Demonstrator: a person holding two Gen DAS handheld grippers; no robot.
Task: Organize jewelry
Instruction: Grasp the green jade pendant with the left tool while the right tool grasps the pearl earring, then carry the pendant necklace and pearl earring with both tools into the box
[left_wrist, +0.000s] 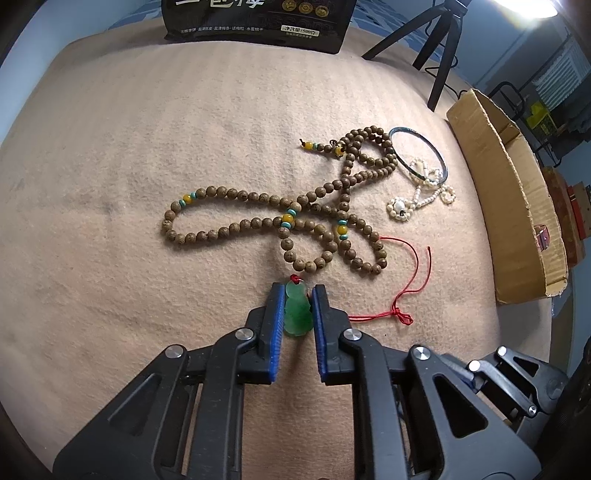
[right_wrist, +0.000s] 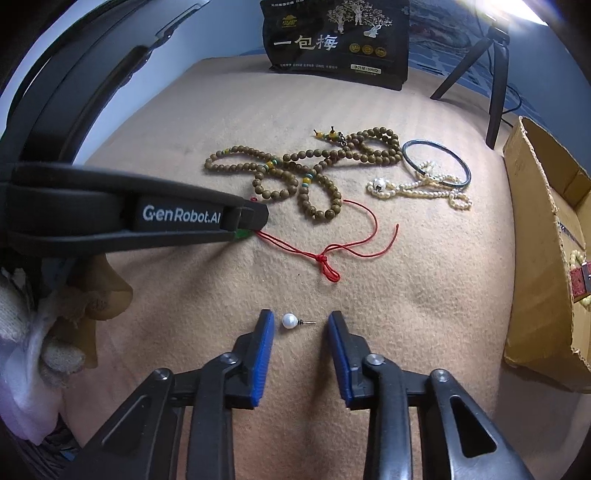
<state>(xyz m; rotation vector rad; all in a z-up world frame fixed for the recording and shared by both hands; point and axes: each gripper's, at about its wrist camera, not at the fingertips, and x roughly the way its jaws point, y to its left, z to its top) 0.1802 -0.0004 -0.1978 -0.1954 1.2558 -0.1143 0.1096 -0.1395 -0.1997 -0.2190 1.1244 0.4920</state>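
Observation:
On the tan felt mat (left_wrist: 110, 166), a green gourd-shaped jade pendant (left_wrist: 297, 310) on a red cord (left_wrist: 402, 291) sits between the blue pads of my left gripper (left_wrist: 298, 291), which press on both of its sides. In the right wrist view the left gripper (right_wrist: 255, 221) reaches in from the left, with a sliver of the green pendant (right_wrist: 242, 233) showing under its tip. My right gripper (right_wrist: 301, 315) stands open around a white pearl stud earring (right_wrist: 289, 320) that lies on the mat, with a gap to each pad.
A long wooden bead strand (left_wrist: 295, 221) lies looped mid-mat, with a dark bangle (left_wrist: 419, 151) and a pearl bracelet (left_wrist: 417, 201) to its right. An open cardboard box (left_wrist: 517, 206) stands at the right edge. A black snack bag (right_wrist: 340, 44) and a tripod (right_wrist: 491, 74) stand at the back.

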